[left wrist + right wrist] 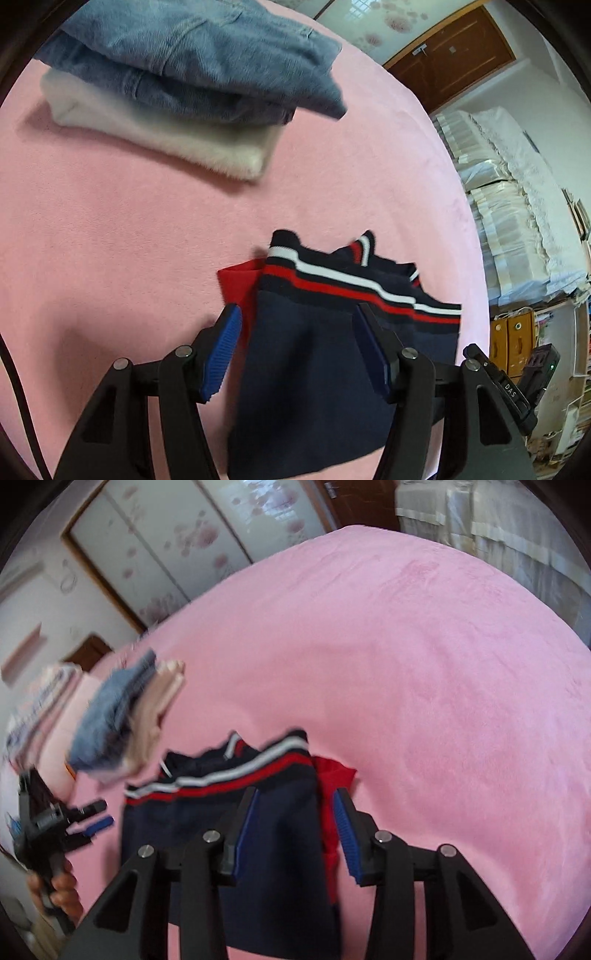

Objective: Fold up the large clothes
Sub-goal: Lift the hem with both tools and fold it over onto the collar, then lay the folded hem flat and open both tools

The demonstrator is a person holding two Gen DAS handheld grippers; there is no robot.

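Left wrist view
Left claw [297,325]: jaws stand apart, blue pads clear of the cloth, gripping nothing.
Sweater [314,354]: navy, with red and white stripes along its band; it lies on the pink blanket [110,240] right between and under the open fingers, folded, the striped band just past the fingertips.
Red flap [238,284]: part of the sweater, poking out beside the left finger [221,350].
Stack: folded jeans [192,59] on top of a folded white garment [177,140], well ahead of the claw and off to its left.
Other tool: the right claw's body [517,376] shows at the right edge.

Right wrist view
Right claw [295,812]: jaws partly apart, pads not pressing on anything, holding nothing.
Sweater [207,834]: lies under and to the left of the fingers, striped band just ahead of the fingertips; its red part [332,775] sits between the fingertips.
Left claw [92,816]: far to the left, held in a hand [62,886].
Stack [122,716]: ahead and left, blurred.
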